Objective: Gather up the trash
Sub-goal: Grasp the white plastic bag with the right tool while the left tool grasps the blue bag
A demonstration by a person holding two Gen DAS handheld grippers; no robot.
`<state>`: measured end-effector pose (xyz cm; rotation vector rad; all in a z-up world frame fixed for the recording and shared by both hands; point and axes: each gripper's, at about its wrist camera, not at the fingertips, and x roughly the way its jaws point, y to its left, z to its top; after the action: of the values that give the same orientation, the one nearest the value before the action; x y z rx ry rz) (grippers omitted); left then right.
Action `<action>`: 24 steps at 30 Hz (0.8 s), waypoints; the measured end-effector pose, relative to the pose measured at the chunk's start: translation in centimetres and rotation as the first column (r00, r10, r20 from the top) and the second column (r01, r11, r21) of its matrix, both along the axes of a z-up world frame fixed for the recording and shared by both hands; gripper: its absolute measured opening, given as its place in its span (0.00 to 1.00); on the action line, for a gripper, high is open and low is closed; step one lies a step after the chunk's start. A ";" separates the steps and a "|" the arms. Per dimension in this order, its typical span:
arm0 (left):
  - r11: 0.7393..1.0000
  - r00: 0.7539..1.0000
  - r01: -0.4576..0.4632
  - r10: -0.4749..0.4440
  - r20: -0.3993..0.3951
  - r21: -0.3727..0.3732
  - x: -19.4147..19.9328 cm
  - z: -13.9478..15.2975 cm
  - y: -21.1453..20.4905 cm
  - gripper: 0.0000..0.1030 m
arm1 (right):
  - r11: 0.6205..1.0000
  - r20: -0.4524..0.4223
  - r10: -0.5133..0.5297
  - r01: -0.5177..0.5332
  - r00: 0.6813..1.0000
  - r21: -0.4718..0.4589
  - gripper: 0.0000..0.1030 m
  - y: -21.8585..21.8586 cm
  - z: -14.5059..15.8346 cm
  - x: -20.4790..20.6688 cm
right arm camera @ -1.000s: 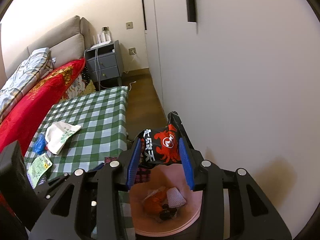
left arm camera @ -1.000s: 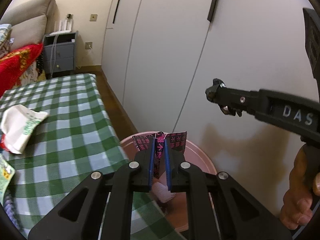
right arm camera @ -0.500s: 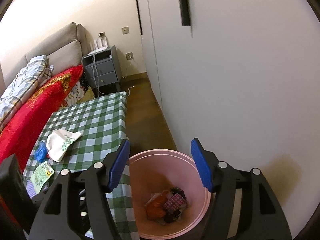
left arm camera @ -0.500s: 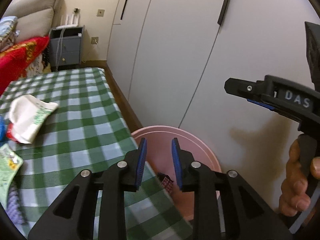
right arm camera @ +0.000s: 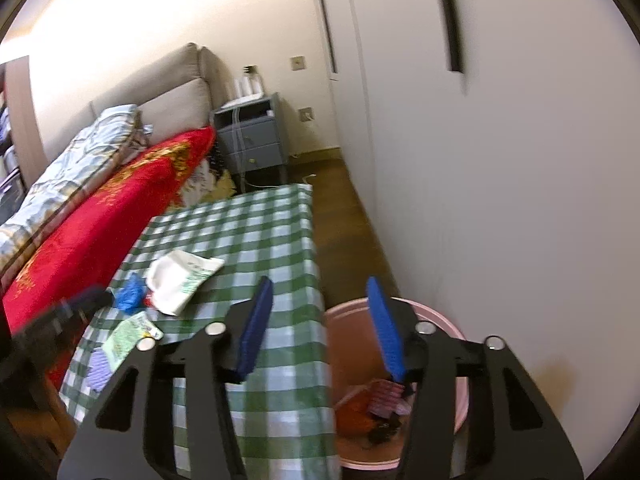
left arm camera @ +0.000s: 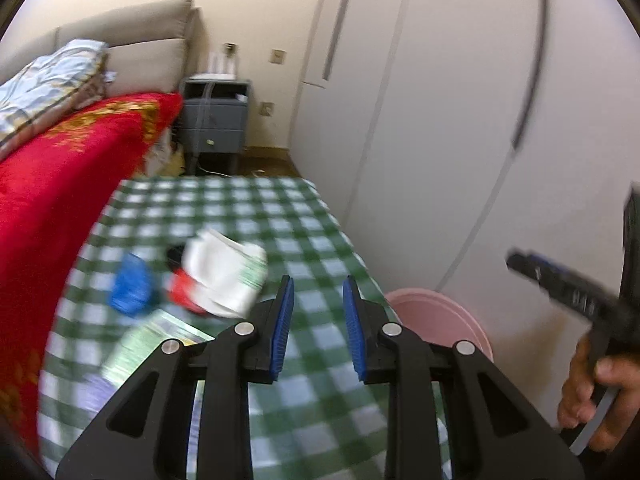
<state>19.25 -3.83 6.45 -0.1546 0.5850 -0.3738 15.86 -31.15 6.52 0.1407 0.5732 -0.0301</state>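
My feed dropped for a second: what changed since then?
Both grippers, left and right, let their wrappers fall into the pink bin; jaws now open and empty. Both swung towards the table. Its white bag and blue scrap lie untouched.

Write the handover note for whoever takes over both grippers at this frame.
Left gripper: open, empty, over the green checked tablecloth.
Right gripper: jaws just narrowed, open, empty, above the pink plastic bin.
Done: several wrappers lie in the bin.
Left on the cloth: white crumpled bag, blue scrap, red piece, green printed packet, pale purple piece.
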 end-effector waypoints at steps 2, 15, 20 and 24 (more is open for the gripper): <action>1.000 1.000 -0.012 0.012 0.010 0.011 1.0 1.8 1.9 0.24 | 1.000 0.006 0.026 -0.026 1.000 0.011 0.39 0.9 0.2 0.3; 0.990 0.996 0.041 -0.051 0.074 0.135 5.6 1.1 12.0 0.24 | 0.974 0.010 0.178 -0.178 0.984 0.138 0.26 7.5 -1.5 5.1; 0.994 0.997 0.071 -0.072 0.011 0.081 7.7 -2.5 14.0 0.24 | 0.953 -0.004 0.243 -0.238 0.970 0.187 0.27 11.0 -4.2 7.7; 0.994 0.997 0.071 -0.068 -0.044 0.077 8.9 -5.1 14.7 0.24 | 0.941 -0.026 0.276 -0.264 0.961 0.210 0.28 13.6 -6.8 9.9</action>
<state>28.14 10.85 1.38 -0.0667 0.6465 -0.4154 25.79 -17.50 -0.29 0.2607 0.6460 0.2941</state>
